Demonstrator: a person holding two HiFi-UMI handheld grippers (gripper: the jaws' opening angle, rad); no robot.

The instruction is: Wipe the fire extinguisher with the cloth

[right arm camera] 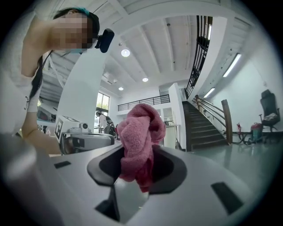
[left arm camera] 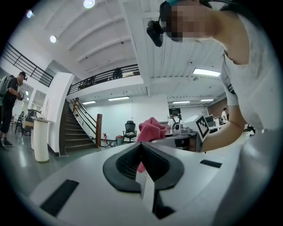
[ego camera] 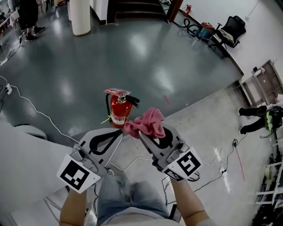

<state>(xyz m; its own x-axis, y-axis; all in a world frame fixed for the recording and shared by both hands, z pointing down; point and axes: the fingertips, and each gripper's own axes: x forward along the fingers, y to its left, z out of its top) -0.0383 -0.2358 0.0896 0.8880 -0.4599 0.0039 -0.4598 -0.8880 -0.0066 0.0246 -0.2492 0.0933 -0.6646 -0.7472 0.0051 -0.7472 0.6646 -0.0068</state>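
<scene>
A red fire extinguisher [ego camera: 119,110] with a black handle and hose stands upright on the grey floor, just beyond both grippers. My right gripper [ego camera: 140,131] is shut on a bunched pink cloth [ego camera: 146,122], which sits beside the extinguisher's right side, close to its handle. In the right gripper view the cloth [right arm camera: 140,139] sticks up out of the right gripper [right arm camera: 138,152]. My left gripper [ego camera: 120,131] is below the extinguisher's base, jaws closed together with nothing in them. In the left gripper view the left gripper [left arm camera: 141,149] is shut, with the cloth [left arm camera: 151,129] behind it.
A white pillar [ego camera: 80,16] and a staircase [ego camera: 135,8] stand at the far end. White cables [ego camera: 37,113] trail over the floor at left and black cables [ego camera: 221,167] at right. A person [ego camera: 28,17] stands far left. A black chair [ego camera: 233,28] is far right.
</scene>
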